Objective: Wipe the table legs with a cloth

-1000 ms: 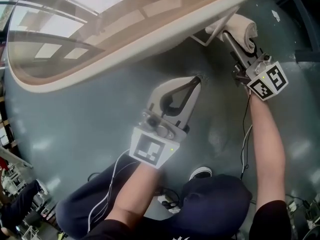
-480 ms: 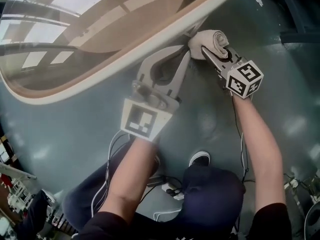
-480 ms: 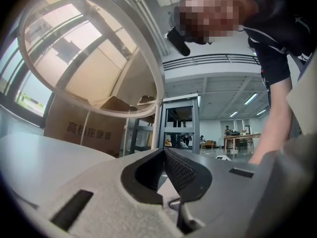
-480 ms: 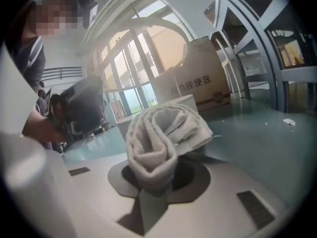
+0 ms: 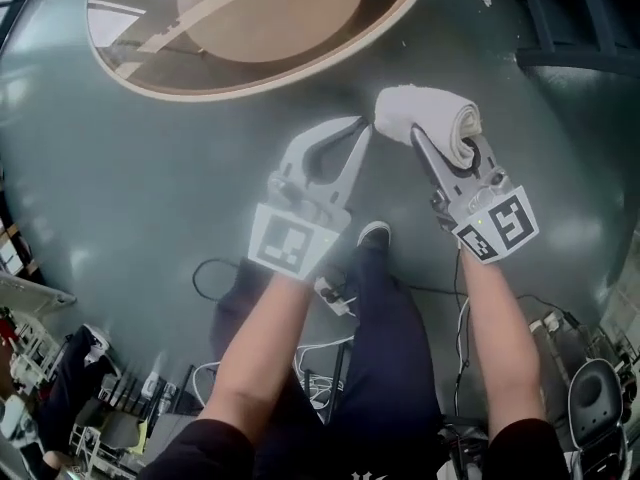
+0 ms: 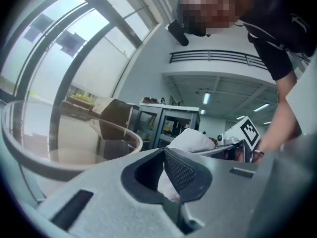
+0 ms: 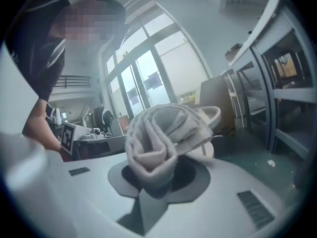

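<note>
The round table (image 5: 300,76), pale-rimmed with a glassy wooden top, lies at the top of the head view; its legs are hidden beneath it. My right gripper (image 5: 418,136) is shut on a rolled white cloth (image 5: 432,118), held above the grey floor away from the table's rim. In the right gripper view the cloth (image 7: 157,133) bulges out of the right gripper (image 7: 154,178). My left gripper (image 5: 360,130) is shut with nothing in it, its tip just left of the cloth. In the left gripper view the left gripper (image 6: 164,151) points at the cloth (image 6: 192,139), with the table rim (image 6: 124,136) to the left.
Cables and a power strip (image 5: 333,296) lie on the grey floor by the person's shoe (image 5: 373,234). A dark metal frame (image 5: 575,53) stands at the top right. Metal shelving (image 7: 290,90) rises to the right. Wheeled gear (image 5: 600,393) sits at the lower right.
Both grippers have come away from under the table's edge, and the table now looks smaller and farther off. The right gripper still holds the cloth; the left has drawn beside it.
</note>
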A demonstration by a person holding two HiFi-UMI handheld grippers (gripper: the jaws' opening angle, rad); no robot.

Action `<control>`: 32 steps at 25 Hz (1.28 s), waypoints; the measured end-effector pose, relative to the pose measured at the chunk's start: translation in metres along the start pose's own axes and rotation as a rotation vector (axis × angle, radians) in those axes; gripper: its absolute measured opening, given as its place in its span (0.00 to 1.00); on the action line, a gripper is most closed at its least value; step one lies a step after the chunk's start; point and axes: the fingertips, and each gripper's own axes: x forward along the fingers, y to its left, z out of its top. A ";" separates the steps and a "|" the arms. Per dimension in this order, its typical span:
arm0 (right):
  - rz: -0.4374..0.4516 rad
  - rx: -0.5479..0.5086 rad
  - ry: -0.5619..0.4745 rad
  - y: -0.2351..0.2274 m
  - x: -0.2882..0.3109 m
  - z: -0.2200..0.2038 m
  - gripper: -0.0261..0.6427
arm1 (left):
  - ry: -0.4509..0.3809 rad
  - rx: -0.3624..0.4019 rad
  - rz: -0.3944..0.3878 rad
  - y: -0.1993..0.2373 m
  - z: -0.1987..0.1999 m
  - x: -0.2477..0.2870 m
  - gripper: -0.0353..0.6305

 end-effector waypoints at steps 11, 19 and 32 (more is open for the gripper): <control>0.054 -0.047 0.060 0.163 -0.209 0.291 0.15 | 0.073 0.126 -0.168 -0.174 0.324 -0.087 0.06; 0.013 -0.187 -0.051 0.269 -0.304 0.465 0.15 | -0.043 0.190 -0.285 -0.208 0.527 -0.168 0.06; -0.492 -0.047 -0.227 0.393 -0.318 0.526 0.15 | -0.095 0.278 -0.707 -0.145 0.612 -0.273 0.06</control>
